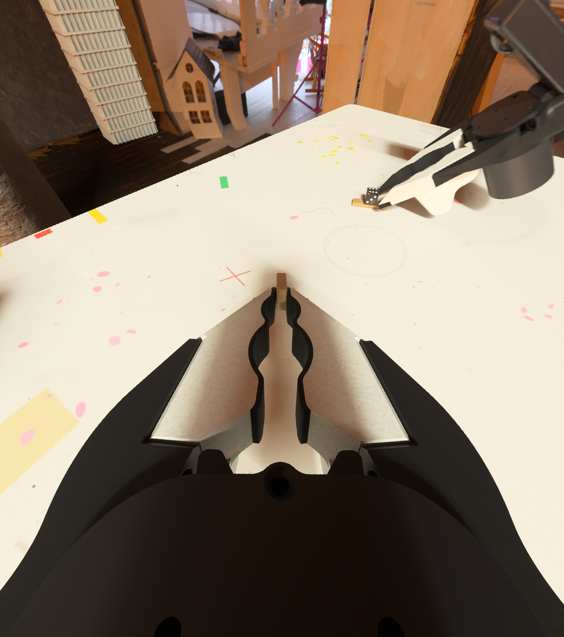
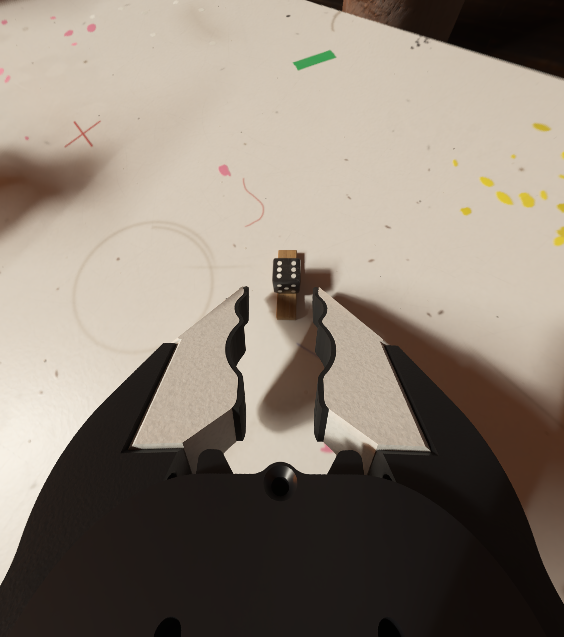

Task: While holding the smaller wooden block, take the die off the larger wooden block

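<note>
My left gripper (image 1: 281,291) is shut on the smaller wooden block (image 1: 281,289), a thin tan piece standing upright between the fingertips above the white table (image 1: 170,344). The larger wooden block (image 2: 287,307) lies flat on the table, with a black die (image 2: 286,274) with white pips sitting on it. My right gripper (image 2: 280,291) is open, its fingertips just short of the die, one on each side of the block's near end. In the left wrist view the right gripper (image 1: 382,198) shows far right, tips beside the die (image 1: 371,195) and the larger block (image 1: 359,202).
The table carries paint spots, a green tape strip (image 2: 314,60), a red cross (image 2: 82,133) and a pencilled circle (image 2: 142,287). The table's far edge (image 1: 170,172) drops to a dark floor with a model tower (image 1: 101,69) and a model house (image 1: 194,93).
</note>
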Action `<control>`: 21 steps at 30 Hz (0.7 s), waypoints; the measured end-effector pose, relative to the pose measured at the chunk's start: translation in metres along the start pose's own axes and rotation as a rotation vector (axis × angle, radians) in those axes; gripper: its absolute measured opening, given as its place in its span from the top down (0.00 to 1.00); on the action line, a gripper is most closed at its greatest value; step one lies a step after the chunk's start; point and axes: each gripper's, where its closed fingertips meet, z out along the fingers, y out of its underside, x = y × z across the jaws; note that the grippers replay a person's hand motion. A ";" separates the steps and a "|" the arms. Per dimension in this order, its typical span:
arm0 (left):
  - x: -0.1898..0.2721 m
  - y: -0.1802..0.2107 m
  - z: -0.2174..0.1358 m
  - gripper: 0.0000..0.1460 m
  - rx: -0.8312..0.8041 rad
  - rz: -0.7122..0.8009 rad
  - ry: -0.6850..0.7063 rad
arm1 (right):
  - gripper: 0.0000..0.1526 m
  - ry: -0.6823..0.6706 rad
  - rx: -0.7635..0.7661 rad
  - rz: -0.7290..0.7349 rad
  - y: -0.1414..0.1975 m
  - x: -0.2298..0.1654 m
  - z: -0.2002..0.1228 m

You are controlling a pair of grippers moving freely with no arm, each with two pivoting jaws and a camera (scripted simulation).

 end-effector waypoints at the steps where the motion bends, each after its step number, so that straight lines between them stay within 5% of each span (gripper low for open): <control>1: 0.001 -0.001 0.000 0.97 0.002 0.002 0.004 | 0.76 -0.017 -0.005 0.022 -0.001 0.001 0.003; 16: 0.013 -0.006 0.001 0.97 0.023 0.013 0.038 | 0.89 0.026 -0.058 -0.016 -0.004 0.002 0.014; 21: 0.007 -0.004 -0.001 0.97 0.017 0.022 0.007 | 0.89 -0.126 0.061 -0.066 -0.023 -0.044 -0.037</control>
